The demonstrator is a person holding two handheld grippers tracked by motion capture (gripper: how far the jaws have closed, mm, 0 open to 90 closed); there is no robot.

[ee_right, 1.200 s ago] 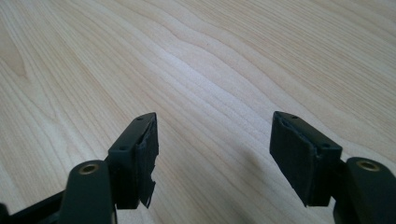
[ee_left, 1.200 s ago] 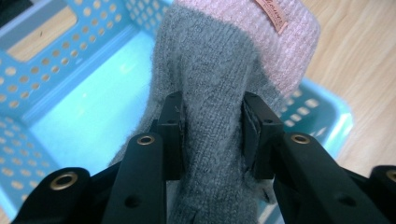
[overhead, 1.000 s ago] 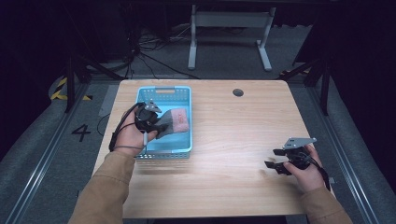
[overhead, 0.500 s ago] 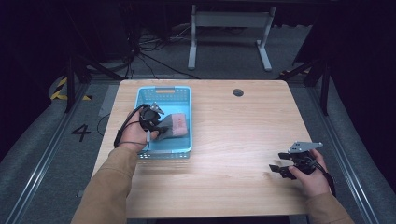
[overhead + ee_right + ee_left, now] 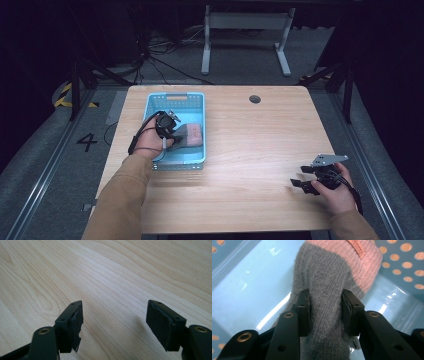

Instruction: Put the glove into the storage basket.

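In the high view, a blue perforated basket is seen on the left half of the wooden table. The left gripper is reached down into it from the person's side, and a grey and pink knitted item is met at its tip. The item lies low in the basket, toward its right wall. The right gripper is held well apart from the basket, near the table's right front corner, low over bare wood; it is judged to be parked out of the way while the left one works. How tightly either pair of jaws stands cannot be read from this height.

In the left gripper view, what the high view leaves vague is made plain. The left gripper is clamped on the grey part of the knitted item, with the fabric bunched between the two pads and bulging above them. The pink band at the far end carries a small sewn label. The glossy basket floor and its holed wall are seen beyond. A grip on the middle of the fabric is judged to suit lifting a soft thing without it slipping, though the free ends may sag.

In the right gripper view, the right gripper is shown spread wide, with nothing between its pads and wood grain of the table beneath.
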